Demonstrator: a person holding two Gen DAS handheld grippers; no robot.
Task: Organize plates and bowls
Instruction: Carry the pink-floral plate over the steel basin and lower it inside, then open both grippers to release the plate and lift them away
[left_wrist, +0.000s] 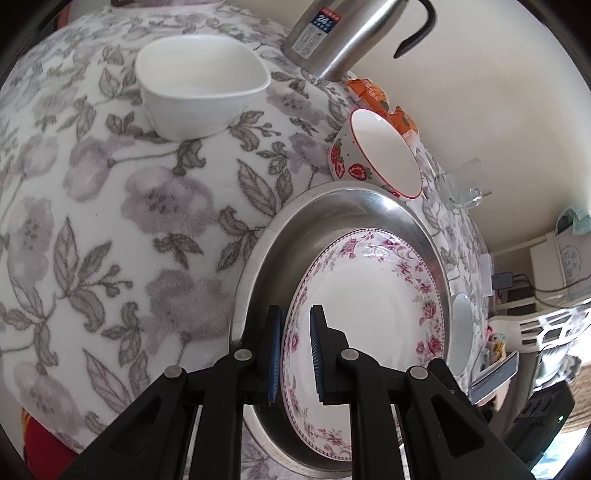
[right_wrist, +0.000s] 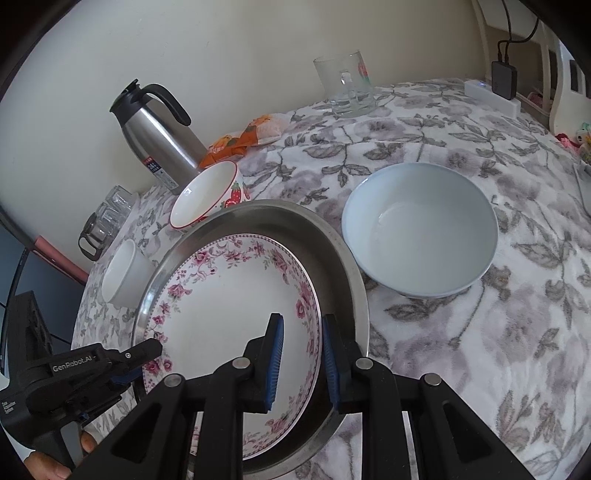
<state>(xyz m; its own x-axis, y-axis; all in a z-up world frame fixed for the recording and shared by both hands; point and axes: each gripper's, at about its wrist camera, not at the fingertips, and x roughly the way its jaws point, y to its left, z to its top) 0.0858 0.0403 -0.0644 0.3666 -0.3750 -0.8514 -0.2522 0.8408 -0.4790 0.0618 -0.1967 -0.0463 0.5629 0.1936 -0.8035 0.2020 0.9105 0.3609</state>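
Gripping opposite edges of the floral plate (right_wrist: 236, 306), both hand-held grippers meet over the steel tray (right_wrist: 343, 266) on the desk (right_wrist: 480, 350), which is covered by a grey flowered cloth.

Left wrist view: the left hand-held gripper (left_wrist: 297, 354) has its blue pads clamped together on the plate's rim, one pad outside and one inside the edge. The plate sits within the steel tray, which fills the 5 o'clock part of the frame. A white square bowl (left_wrist: 201, 86) stands at 11 o'clock, well apart from the tray. A strawberry bowl (left_wrist: 376, 155) sits just beyond the tray's far rim at 1 o'clock, with an orange packet (left_wrist: 373, 90) behind it and a steel thermos jug (left_wrist: 351, 33) at 12 o'clock. A glass mug (left_wrist: 463, 184) appears at 2 o'clock.

Right wrist view: the right hand-held gripper (right_wrist: 301, 362) straddles the plate's rim at the 5 o'clock side of the plate, its pads close on either face of the edge and clamped on it. The left hand-held gripper reaches in from 8 o'clock and pinches the opposite rim; part of a person's hand (right_wrist: 48, 465) shows below it. A pale blue bowl (right_wrist: 419, 230) rests on the cloth at 2 o'clock, just beside the tray. The strawberry bowl leans on the tray's far rim at 11 o'clock, and a small white cup (right_wrist: 123, 273) stands at 9 o'clock beside the tray.
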